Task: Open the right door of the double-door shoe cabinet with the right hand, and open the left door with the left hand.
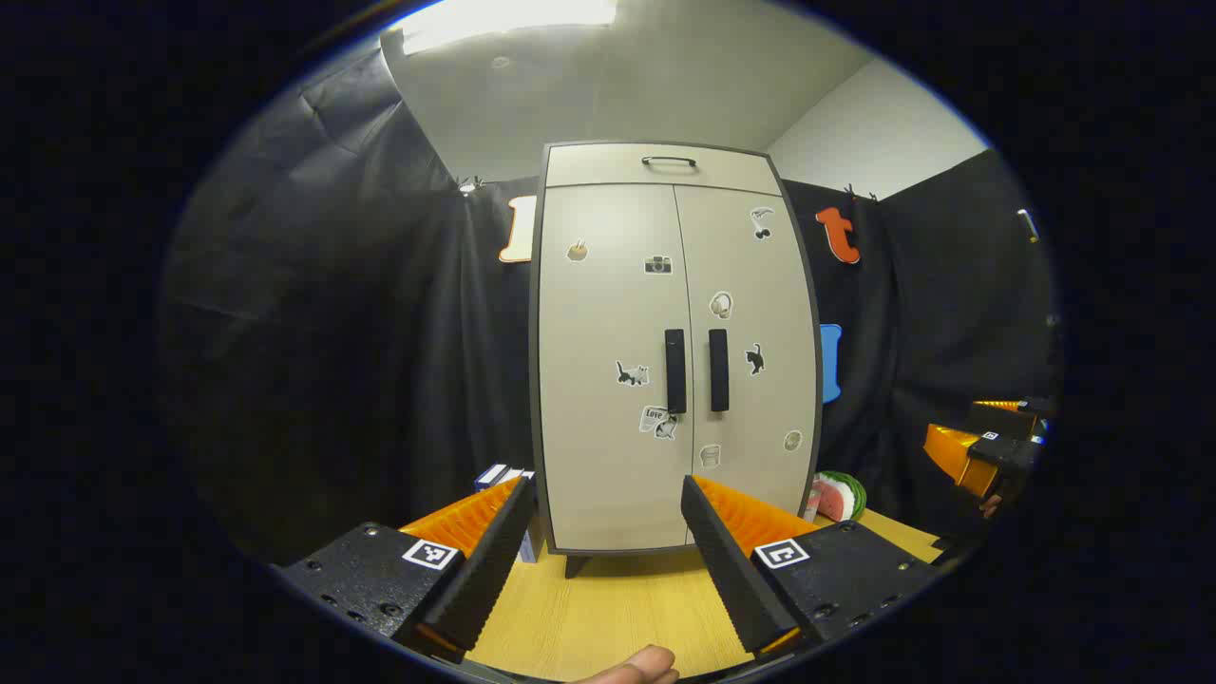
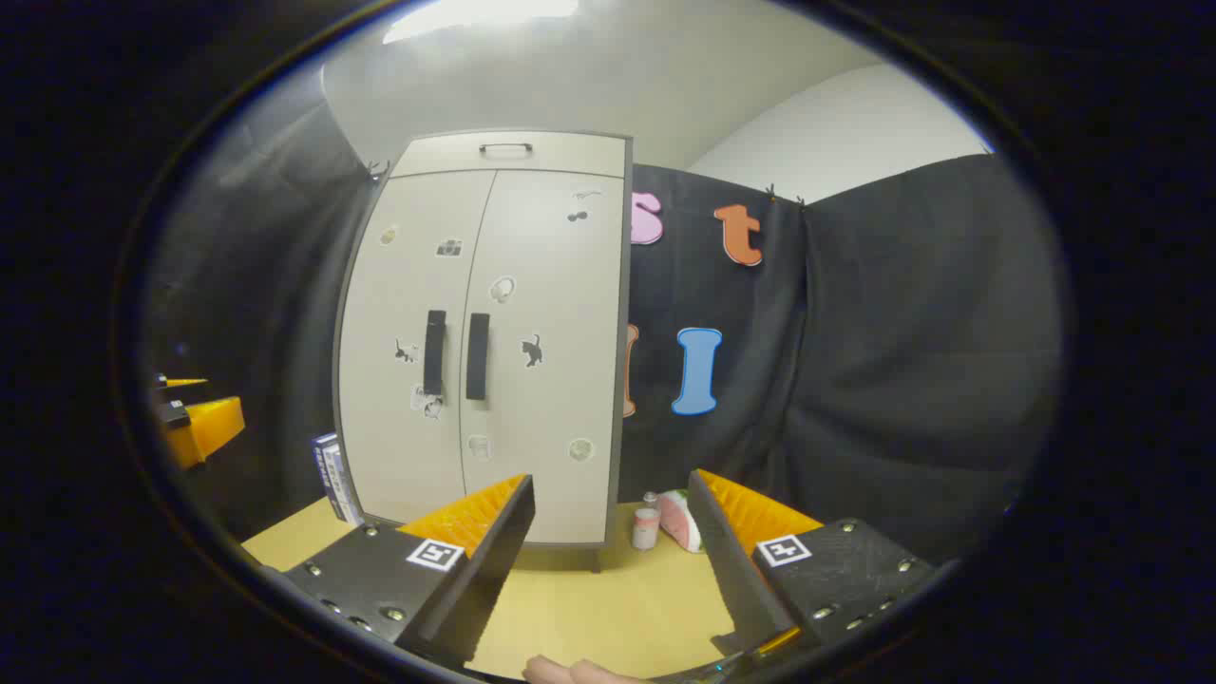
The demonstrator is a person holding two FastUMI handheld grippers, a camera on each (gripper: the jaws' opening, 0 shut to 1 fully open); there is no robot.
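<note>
Shoe cabinet (image 1: 674,351) standing upright at the far side of the wooden desk (image 1: 608,608), both doors closed flush – left door (image 1: 603,380), right door (image 1: 755,380), with the two dark vertical handles (image 1: 696,370) side by side along the centre seam. Small stickers scattered over both doors, plus a thin handle on the top panel (image 1: 669,161).

Left claw (image 1: 600,546) wide open, nothing between the fingers, hovering over the near part of the desk and aimed roughly at the cabinet's lower middle, well apart from it. Right claw (image 2: 608,541) also spread open and empty – pointed at the cabinet's right edge, not touching anything. Same claw visible far right in the left gripper view (image 1: 988,456).

Blue-and-white box (image 2: 334,475) leaning by the cabinet's left foot. Small pink-labelled bottle (image 2: 646,524) and a watermelon-slice thing (image 1: 836,496) sitting just right of the cabinet. Fingertip (image 1: 641,665) poking in at the bottom edge.
</note>
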